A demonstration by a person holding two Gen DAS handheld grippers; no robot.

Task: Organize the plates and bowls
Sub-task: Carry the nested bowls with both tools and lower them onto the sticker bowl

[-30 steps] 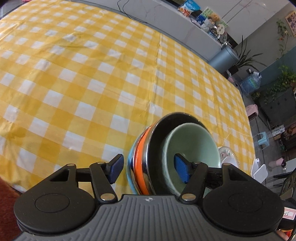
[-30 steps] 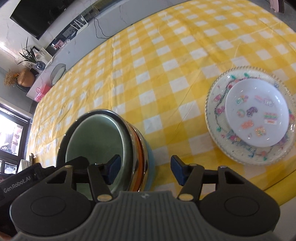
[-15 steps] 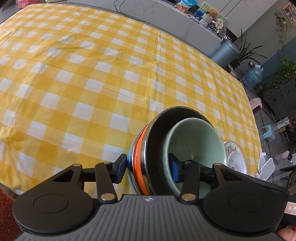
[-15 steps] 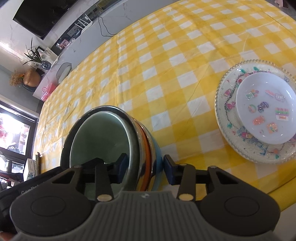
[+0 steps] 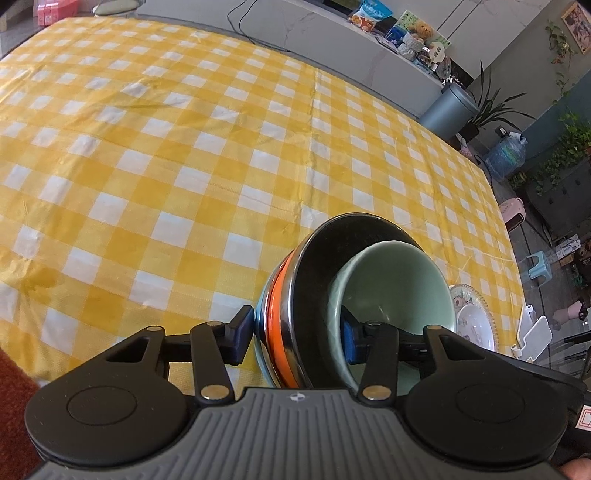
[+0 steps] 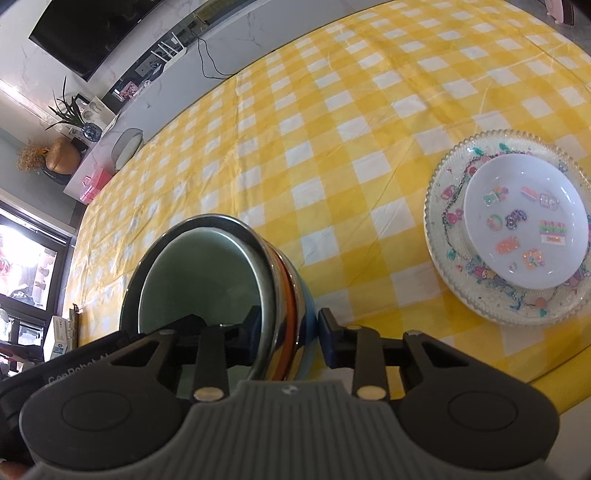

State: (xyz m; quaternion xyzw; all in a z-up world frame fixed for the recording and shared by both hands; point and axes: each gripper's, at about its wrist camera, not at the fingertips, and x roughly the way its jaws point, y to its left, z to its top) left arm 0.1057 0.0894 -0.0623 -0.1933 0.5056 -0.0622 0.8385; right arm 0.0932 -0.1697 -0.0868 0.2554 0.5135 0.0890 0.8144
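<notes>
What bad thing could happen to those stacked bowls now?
1. The bowl stack is pinched only at its rims, so it might slip or tilt if lifted unevenly.
2. The green bowl sits loose inside and could slide out.
3. The plates sit close by; a swing could knock them.

A home dining room. A yellow-checked tablecloth [image 5: 221, 147] fills the frame; a wall television [image 6: 96, 33] (upper left) and houseplants [image 5: 491, 99] border it.

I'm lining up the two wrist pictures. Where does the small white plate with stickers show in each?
Left wrist view: white plate at the right edge, behind the nested bowls.
Right wrist view: white plate at right, on the patterned plate.
Shared landmark: the nested bowls.
</notes>
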